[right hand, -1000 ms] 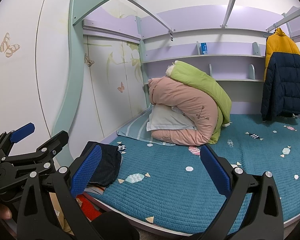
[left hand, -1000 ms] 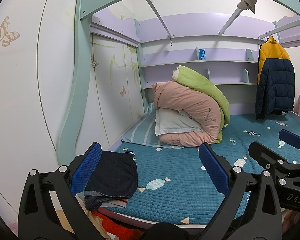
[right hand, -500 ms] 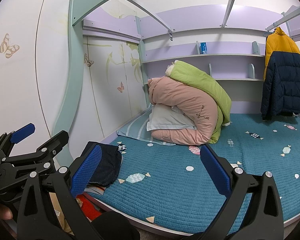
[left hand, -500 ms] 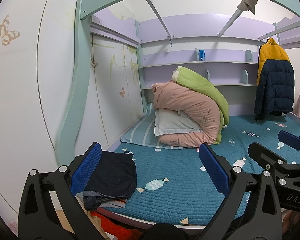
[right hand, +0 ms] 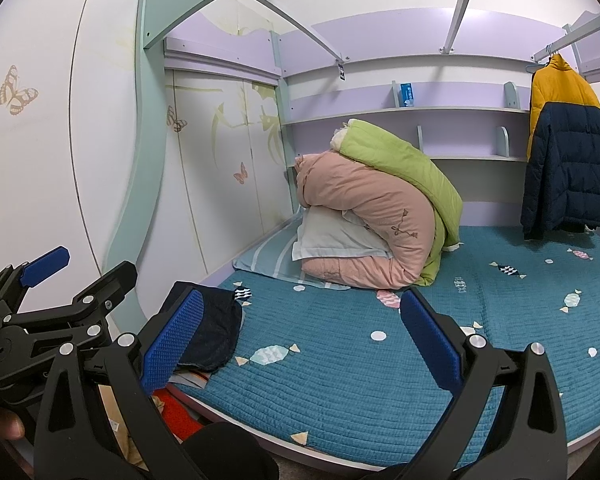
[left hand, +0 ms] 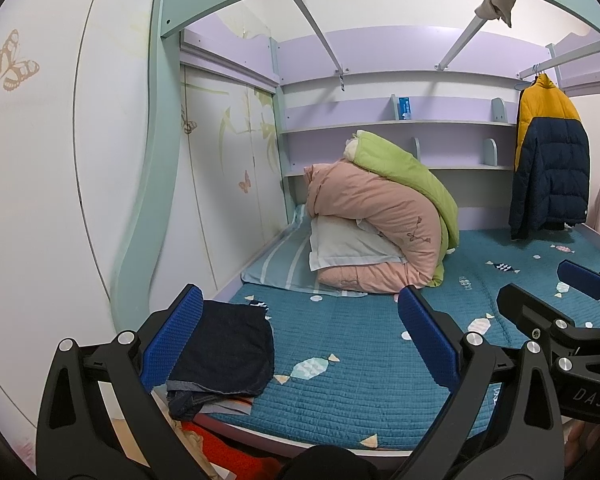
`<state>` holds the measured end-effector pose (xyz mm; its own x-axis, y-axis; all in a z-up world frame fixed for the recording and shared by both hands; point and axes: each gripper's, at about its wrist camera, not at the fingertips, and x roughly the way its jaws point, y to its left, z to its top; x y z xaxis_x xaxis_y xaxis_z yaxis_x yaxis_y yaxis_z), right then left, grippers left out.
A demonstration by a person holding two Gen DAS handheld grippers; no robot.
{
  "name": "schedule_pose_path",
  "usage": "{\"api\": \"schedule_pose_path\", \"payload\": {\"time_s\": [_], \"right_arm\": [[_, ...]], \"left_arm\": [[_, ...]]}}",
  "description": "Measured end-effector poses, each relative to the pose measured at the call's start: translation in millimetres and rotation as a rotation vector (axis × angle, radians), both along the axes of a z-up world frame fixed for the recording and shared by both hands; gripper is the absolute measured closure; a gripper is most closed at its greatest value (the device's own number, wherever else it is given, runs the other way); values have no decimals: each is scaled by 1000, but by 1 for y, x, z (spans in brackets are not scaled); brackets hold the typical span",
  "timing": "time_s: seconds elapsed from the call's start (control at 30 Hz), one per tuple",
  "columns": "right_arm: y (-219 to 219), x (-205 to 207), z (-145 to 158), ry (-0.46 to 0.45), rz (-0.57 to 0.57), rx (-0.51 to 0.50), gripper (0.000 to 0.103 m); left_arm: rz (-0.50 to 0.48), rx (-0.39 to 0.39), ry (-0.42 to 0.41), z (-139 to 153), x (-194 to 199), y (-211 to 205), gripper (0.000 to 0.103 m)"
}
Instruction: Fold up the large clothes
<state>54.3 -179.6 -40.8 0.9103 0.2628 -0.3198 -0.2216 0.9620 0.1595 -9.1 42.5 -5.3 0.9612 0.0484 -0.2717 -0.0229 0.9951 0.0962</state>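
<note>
A: Jeans (left hand: 224,356), dark denim, are seen folded at the near left corner of the bed (left hand: 360,380), at about eight o'clock in the left wrist view, on top of a small stack of other cloth.

B: And both claws are held wide apart. The left gripper (left hand: 300,344) is spread, nothing gripped between its blue pads (left hand: 174,340). The same is shown for the right gripper (right hand: 300,340): released, empty, held above the quilted teal cover.

A: How will that denim be expected to handle?

B: Heavy for cloth, it is judged, and fairly stiff. Creases should be held well, and little slipping is expected against the ribbed pads. Nothing fragile is involved.

A: Where should hold be taken?

B: The layered edge at six o'clock of the bundle, where paler denim is exposed, looks thickest. A pinch there is likely to catch every layer. A single top layer, if pinched alone, could be peeled open.

A: Any other large garment in reach?

B: A yellow and navy puffer jacket (left hand: 550,160) is seen hanging at two o'clock, well apart from both claws. Soft, bulky and springy, by the look of it. Pink and green duvets (left hand: 384,232) are piled at twelve o'clock.
</note>
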Motion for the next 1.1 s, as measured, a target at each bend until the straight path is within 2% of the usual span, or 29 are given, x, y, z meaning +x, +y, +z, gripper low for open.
{"api": "schedule_pose_path", "payload": {"time_s": [1.1], "right_arm": [[1,1,-3,10,-4,5,8]], "left_arm": [[-5,3,1,0,2,3,5]]}}
